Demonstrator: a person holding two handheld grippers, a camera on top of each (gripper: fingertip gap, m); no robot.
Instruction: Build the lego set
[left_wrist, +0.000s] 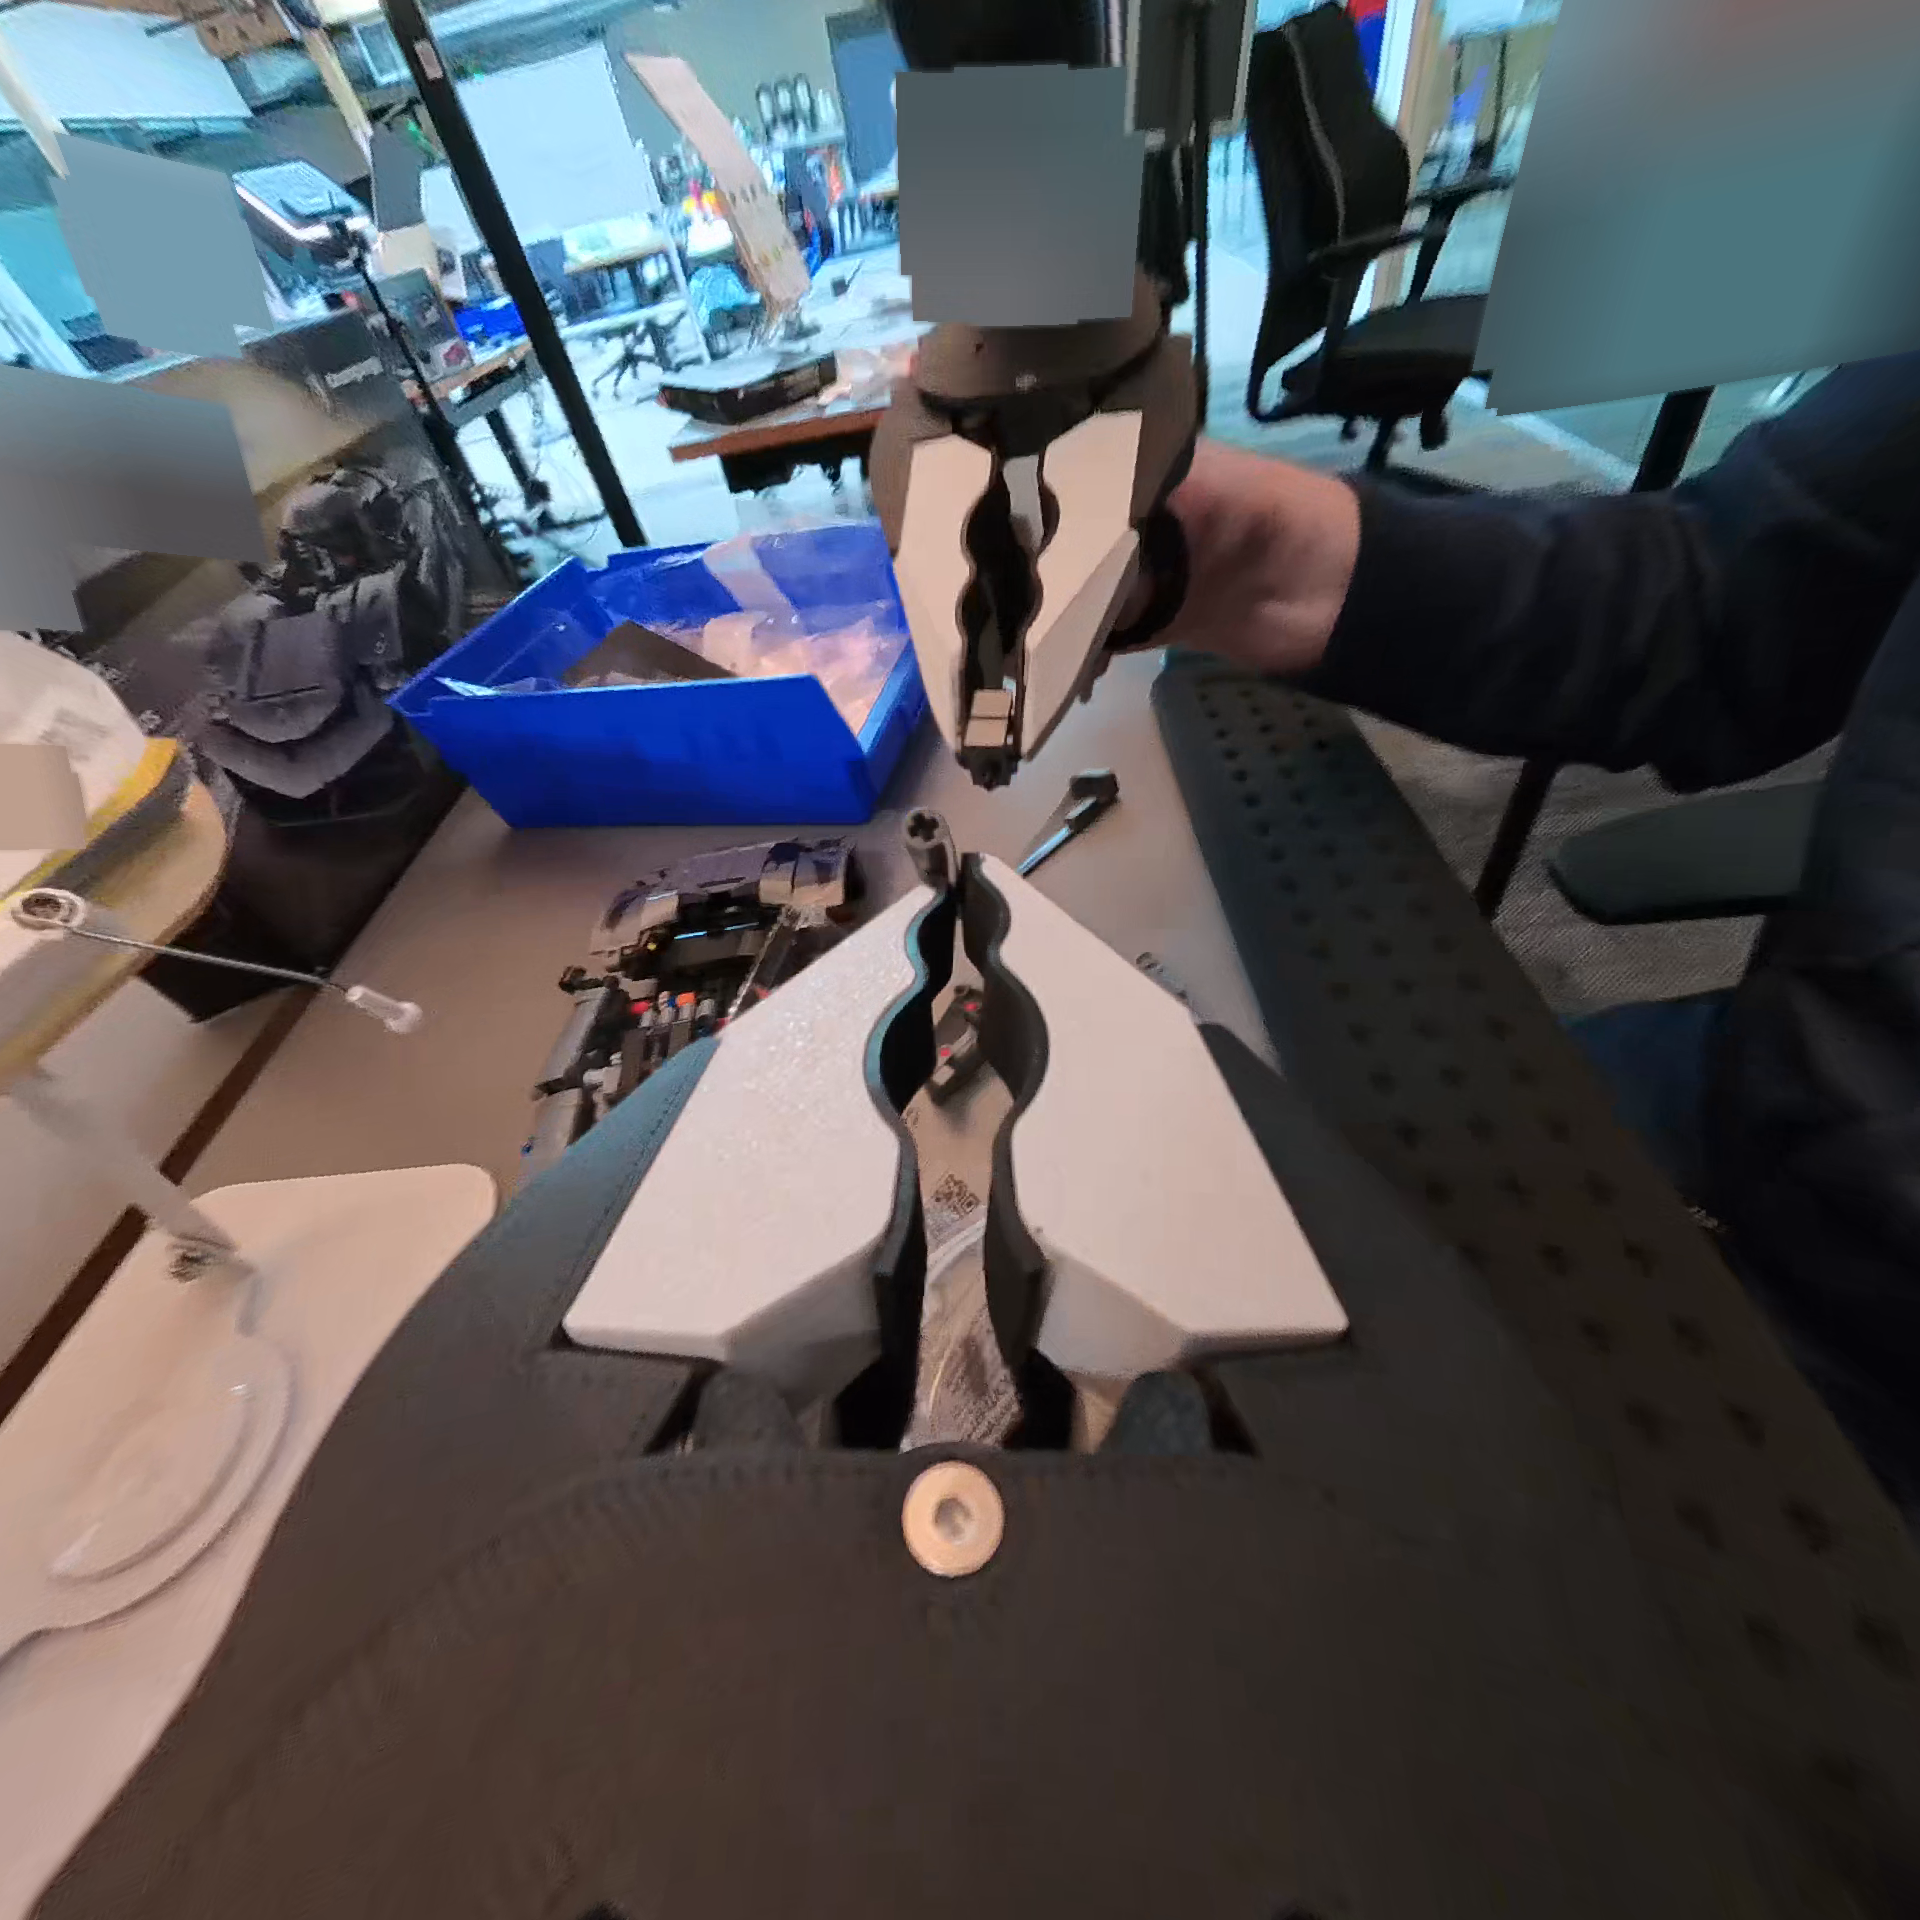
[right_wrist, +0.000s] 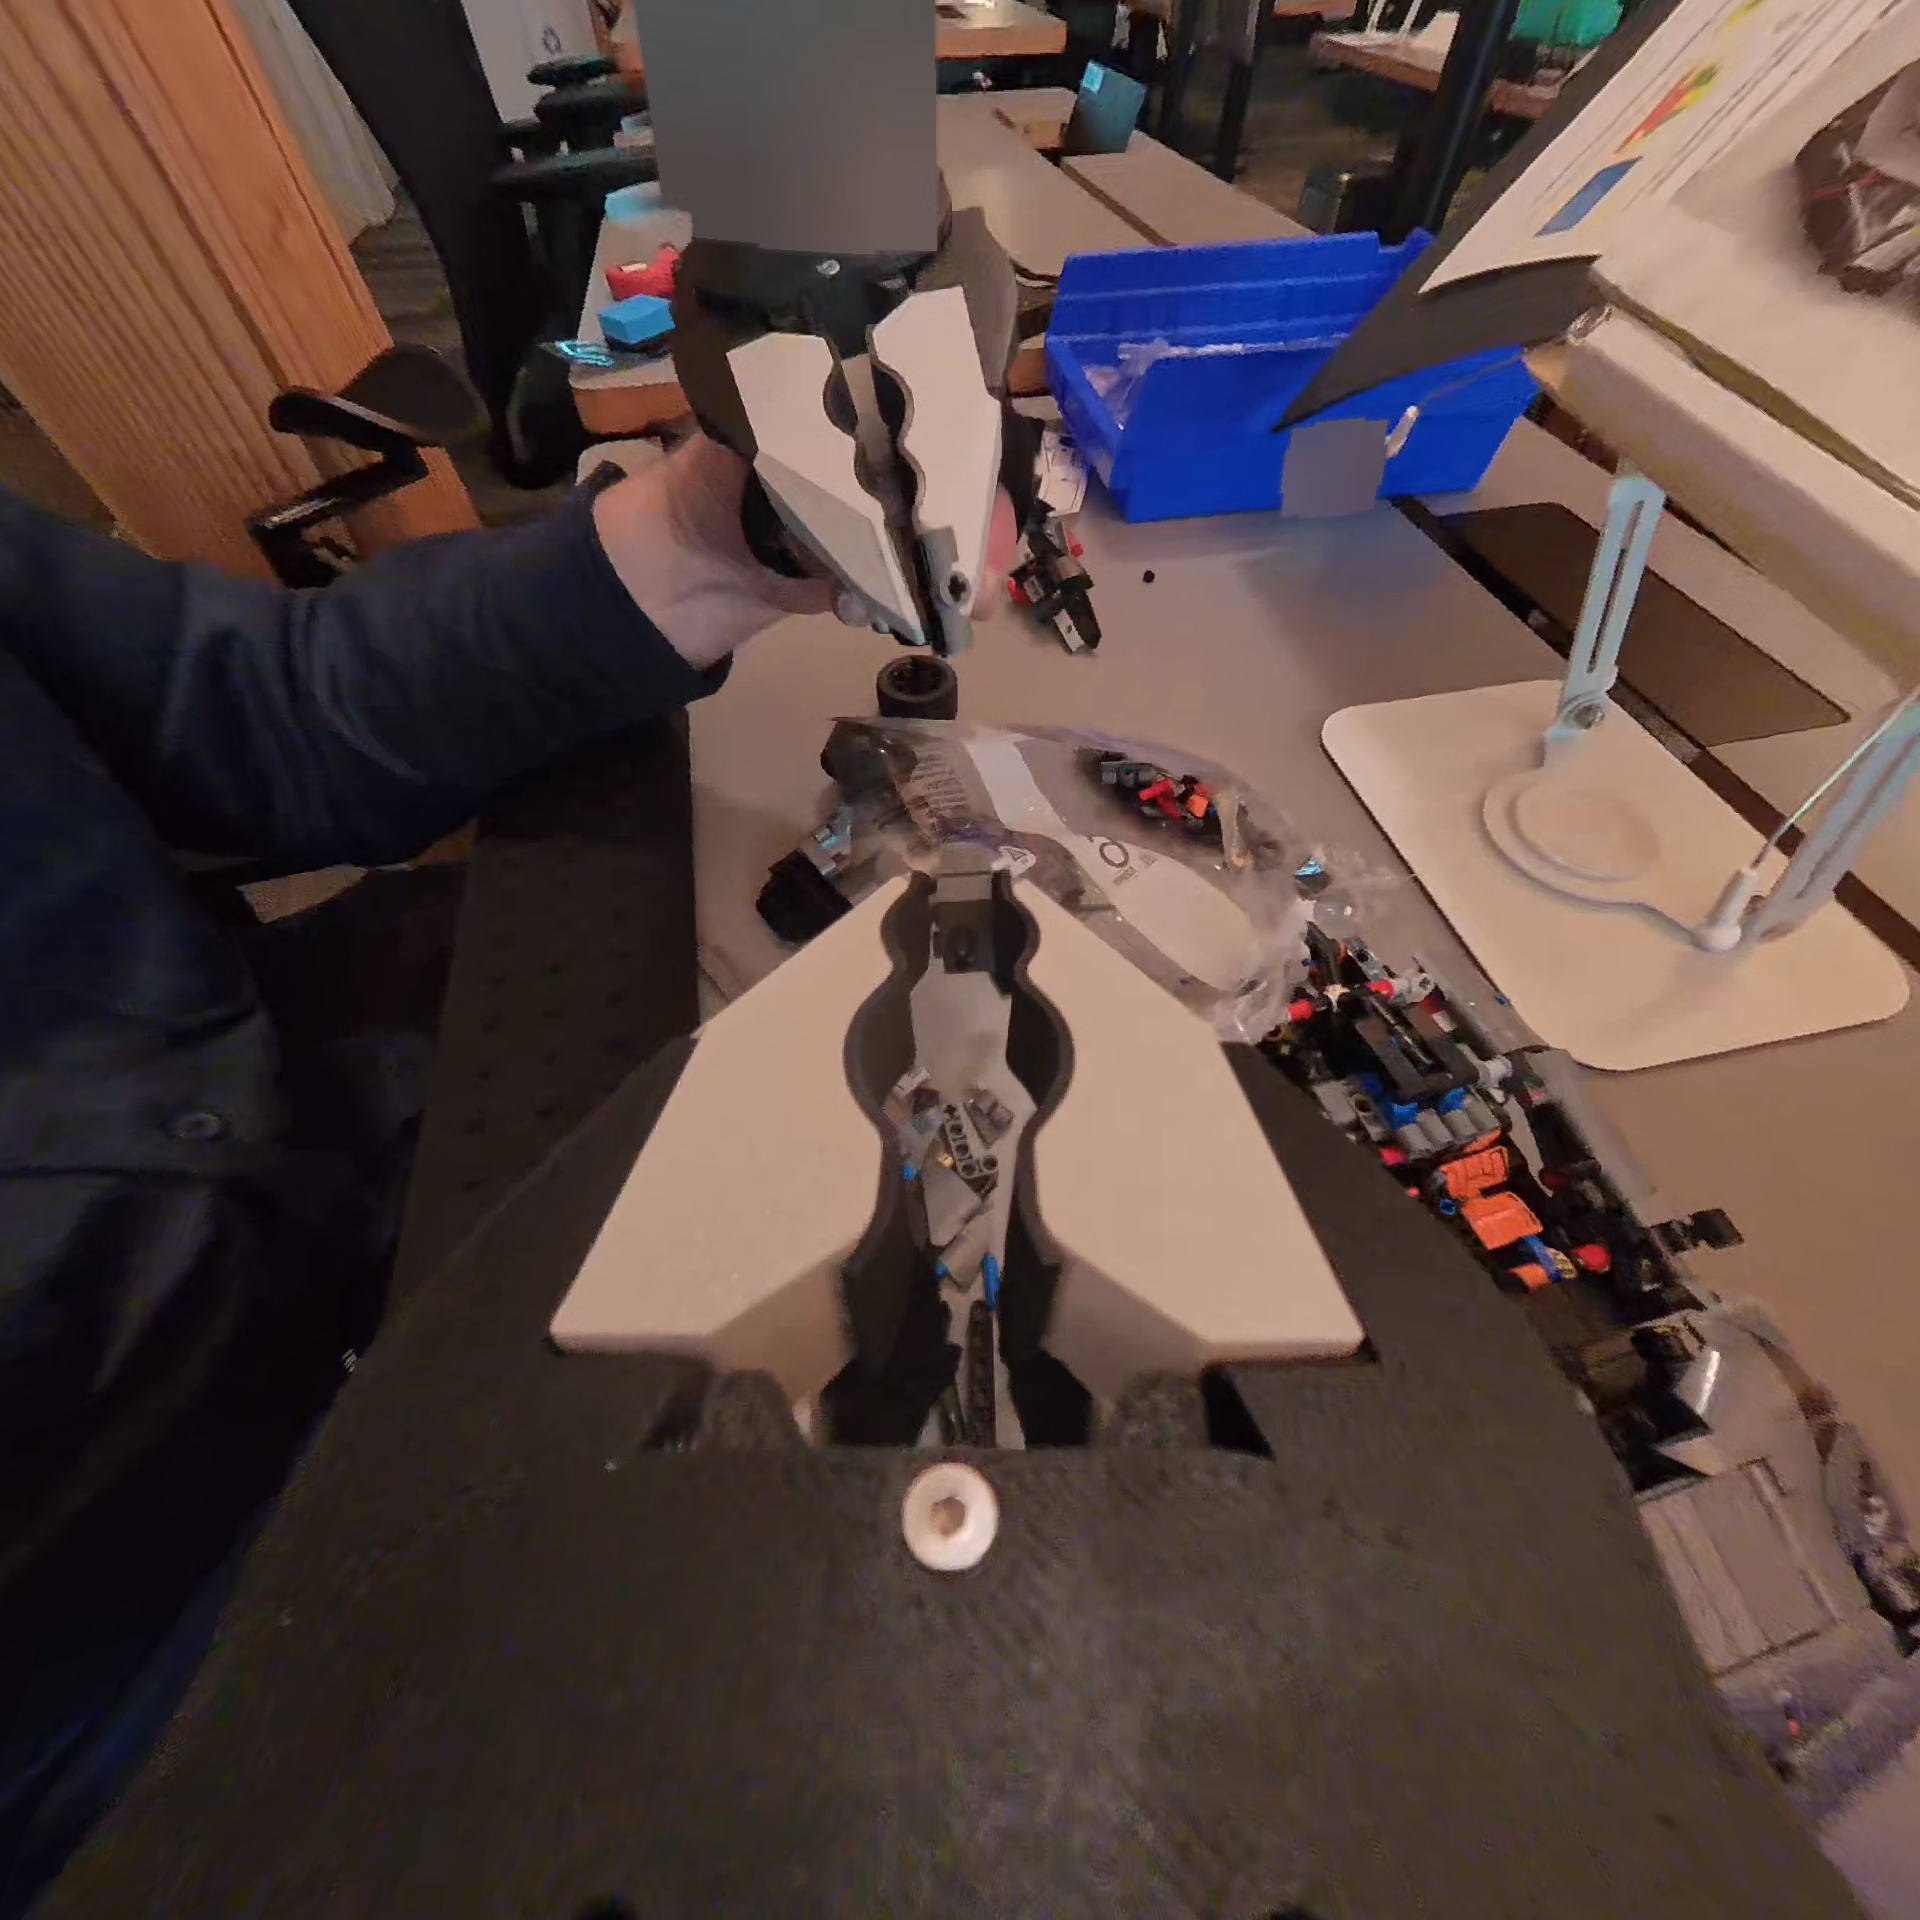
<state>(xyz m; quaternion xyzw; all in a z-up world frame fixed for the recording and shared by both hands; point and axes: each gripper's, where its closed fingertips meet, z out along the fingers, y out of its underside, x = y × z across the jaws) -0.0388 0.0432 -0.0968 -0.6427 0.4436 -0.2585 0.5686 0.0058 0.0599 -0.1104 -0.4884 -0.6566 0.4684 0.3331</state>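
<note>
In the left wrist view my left gripper is shut on a small grey tube piece with a cross hole, held at the fingertips above the table. My right gripper hangs just beyond it, tips down, shut on a grey and black lego piece. The two pieces are a short way apart. In the right wrist view my right gripper pinches that grey and black piece. The left gripper shows farther off with the grey piece. The partly built lego model lies on the table.
A blue bin with plastic bags stands behind. A clear bag of small pieces, a black tyre and a small sub-assembly lie on the table. A white stand base is at the right. A perforated dark chair back borders the table. There is about 6 centimetres between the tips of the two grippers. The partly built lego model lies around 20 centimetres away from my right fingertips.
</note>
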